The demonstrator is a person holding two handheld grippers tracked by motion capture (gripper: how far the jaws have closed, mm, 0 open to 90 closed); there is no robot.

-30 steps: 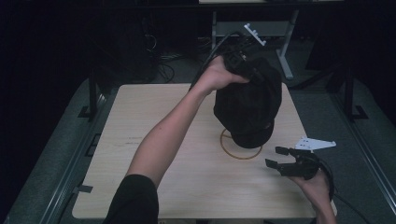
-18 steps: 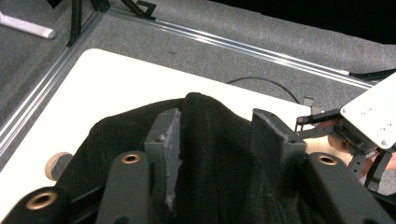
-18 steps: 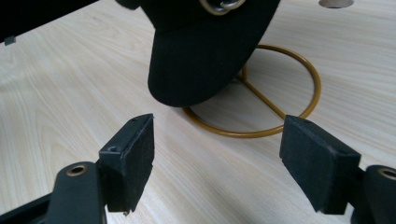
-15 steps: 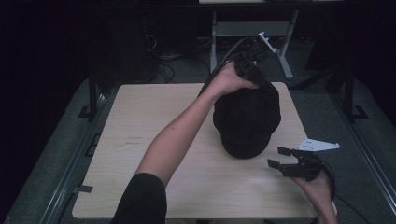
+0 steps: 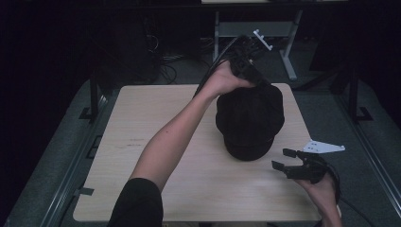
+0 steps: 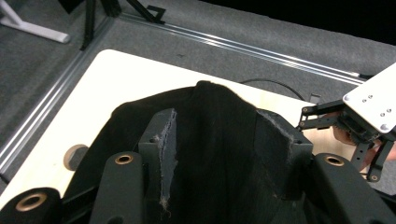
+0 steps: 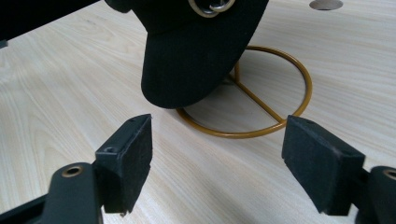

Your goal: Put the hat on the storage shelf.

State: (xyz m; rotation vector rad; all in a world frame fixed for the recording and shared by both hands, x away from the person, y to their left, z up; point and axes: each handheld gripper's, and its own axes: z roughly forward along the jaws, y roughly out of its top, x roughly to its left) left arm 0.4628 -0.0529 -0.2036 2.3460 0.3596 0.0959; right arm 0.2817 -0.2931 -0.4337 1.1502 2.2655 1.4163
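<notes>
Wooden table (image 5: pixel 156 156) bearing a gold wire stand (image 7: pixel 261 100); a black cap (image 5: pixel 250 120) sits on it, brim overhanging. Left gripper (image 5: pixel 246 56), jaws just opened about the crown, pads barely touching cloth: withdrawal may drag the cap off. Right gripper (image 5: pixel 295 165) gapes empty nearby

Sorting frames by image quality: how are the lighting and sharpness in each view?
High view: dim, the surroundings nearly black, the black cap showing little detail. Left gripper view: brighter, with the cap's fabric sharp between the left claw pads. Right gripper view: evenly lit, wood grain crisp, soft shadow under the gold wire stand.
</notes>
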